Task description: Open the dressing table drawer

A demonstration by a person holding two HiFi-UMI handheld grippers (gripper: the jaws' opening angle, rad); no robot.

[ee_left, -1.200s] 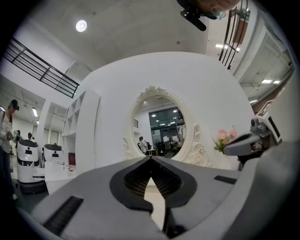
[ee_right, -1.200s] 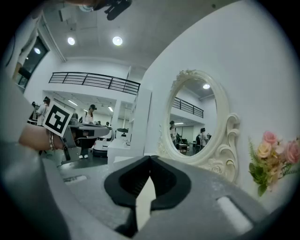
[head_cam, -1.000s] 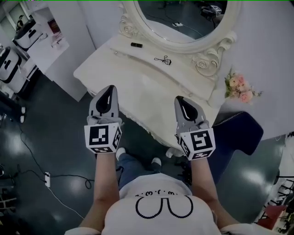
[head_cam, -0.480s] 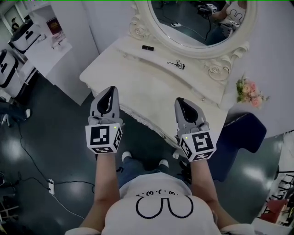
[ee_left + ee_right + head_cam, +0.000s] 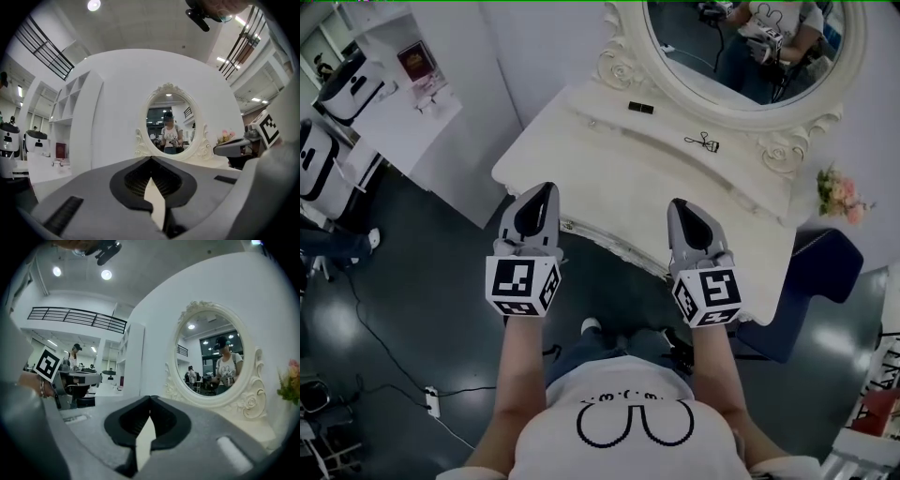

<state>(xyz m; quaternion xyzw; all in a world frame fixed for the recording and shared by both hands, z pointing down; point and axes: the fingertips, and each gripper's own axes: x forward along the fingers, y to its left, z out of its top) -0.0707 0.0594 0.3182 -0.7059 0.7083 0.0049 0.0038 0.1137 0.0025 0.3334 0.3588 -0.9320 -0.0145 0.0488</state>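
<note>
- Left gripper [image 5: 542,192] and right gripper [image 5: 681,206], both clenched on nothing, are held level and side by side in the head view. Their tips reach the near carved edge of the dressing table [image 5: 609,173]. The drawer, by the look of it, lies in the front below that edge (the overhanging top hides it from this camera). An eyelash curler [image 5: 703,142] and a small black case [image 5: 640,108] lie on the top near the oval mirror [image 5: 811,112]. Pink flowers [image 5: 842,195] stand at the right end, and a dark chair [image 5: 820,272] is just beside the table.
- Seen from the left gripper view, that gripper's jaws meet tip to tip with nothing between them. It points at the mirror, well above any drawer front, and the other gripper shows at the right edge.
- From the right gripper view the jaws are likewise pressed together and empty, aimed at the mirror frame. No handle or drawer front appears.
- Judged from this, the approach step is in hand and the drawer is not yet touched. The next move calls for lowering a gripper below the tabletop edge, parting its jaws, finding the pull and closing on it before drawing back.
</note>
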